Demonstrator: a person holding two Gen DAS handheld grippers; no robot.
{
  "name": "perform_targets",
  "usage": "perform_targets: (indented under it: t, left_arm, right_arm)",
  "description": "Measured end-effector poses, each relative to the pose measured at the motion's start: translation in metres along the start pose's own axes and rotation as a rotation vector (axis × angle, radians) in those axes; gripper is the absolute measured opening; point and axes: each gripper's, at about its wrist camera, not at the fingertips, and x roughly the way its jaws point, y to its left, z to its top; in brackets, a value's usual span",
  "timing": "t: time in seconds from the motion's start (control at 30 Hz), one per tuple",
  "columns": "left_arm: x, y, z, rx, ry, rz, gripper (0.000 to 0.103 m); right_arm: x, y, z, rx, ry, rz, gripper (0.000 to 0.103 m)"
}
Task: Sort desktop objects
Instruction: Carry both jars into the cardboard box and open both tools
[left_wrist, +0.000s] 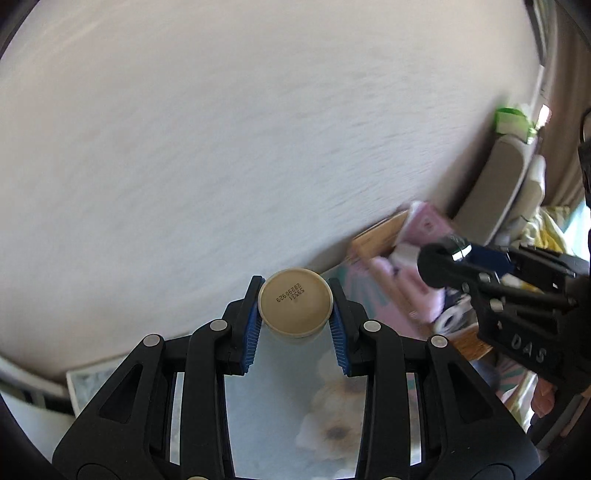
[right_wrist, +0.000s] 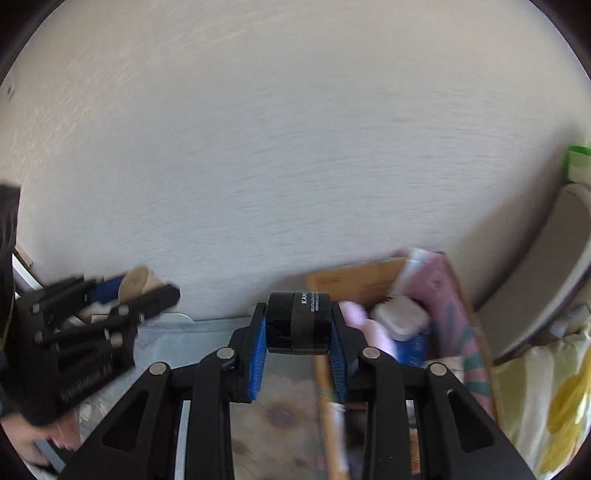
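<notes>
1. Beige jar (left_wrist: 294, 308), date code printed on its round end, clamped between the blue pads of the left gripper (left_wrist: 295, 314), held above the floral table cover (left_wrist: 280, 398).
2. Black jar (right_wrist: 298, 322) with white lettering clamped in the right gripper (right_wrist: 298, 332).
3. Cardboard box (right_wrist: 354, 282) of pink items lies just right, against the white wall (right_wrist: 277, 129).

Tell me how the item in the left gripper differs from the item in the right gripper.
The beige container is light tan, while the black container is glossy black. The beige container shows a round end stamped with a small printed code; the black container shows its side, with white lettering. Both are small and cylindrical, each clamped between blue pads: the left gripper holds one, the right gripper the other.
</notes>
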Motion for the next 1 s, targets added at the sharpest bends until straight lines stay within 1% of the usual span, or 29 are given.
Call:
perform_targets:
  t: [0.07,0.2,0.3,0.37,0.4,0.47,0.5,0.6,0.67,0.77,0.87,1.0]
  left_arm:
    - [0.005,-0.018,0.014,0.028,0.003,-0.032,0.03]
    - [0.023,-0.058,0.036,0.097,0.036,-0.131,0.03]
    - [0.041,-0.094,0.046,0.161,0.069,-0.168,0.03]
    - [0.06,-0.113,0.049,0.18,0.102,-0.191,0.03]
    - [0.061,-0.119,0.043,0.189,0.12,-0.203,0.03]
    - [0.079,-0.141,0.041,0.211,0.162,-0.22,0.03]
    - [0.088,-0.153,0.037,0.226,0.172,-0.222,0.03]
    - [0.102,-0.171,0.033,0.254,0.197,-0.224,0.03]
    - [0.108,-0.176,0.028,0.262,0.215,-0.221,0.03]
    - [0.112,-0.178,0.026,0.275,0.229,-0.2,0.03]
    - [0.114,-0.178,0.026,0.285,0.233,-0.18,0.03]
    - [0.112,-0.17,0.029,0.282,0.241,-0.174,0.03]
  right_arm:
    - [-0.005,-0.013,-0.001,0.013,0.016,-0.015,0.028]
    - [-0.016,-0.047,-0.015,0.032,0.048,-0.067,0.028]
    - [-0.017,-0.066,-0.027,0.07,0.074,-0.07,0.028]
    - [-0.017,-0.078,-0.033,0.094,0.087,-0.065,0.028]
    - [-0.018,-0.083,-0.036,0.105,0.091,-0.067,0.028]
    - [-0.021,-0.092,-0.04,0.113,0.104,-0.068,0.028]
    - [-0.021,-0.096,-0.043,0.118,0.105,-0.063,0.028]
    - [-0.014,-0.105,-0.047,0.126,0.113,-0.046,0.028]
    - [-0.013,-0.105,-0.049,0.124,0.119,-0.035,0.028]
    - [-0.015,-0.1,-0.047,0.115,0.122,-0.022,0.028]
    - [-0.009,-0.099,-0.048,0.107,0.128,-0.018,0.028]
    - [-0.006,-0.099,-0.046,0.107,0.133,-0.006,0.028]
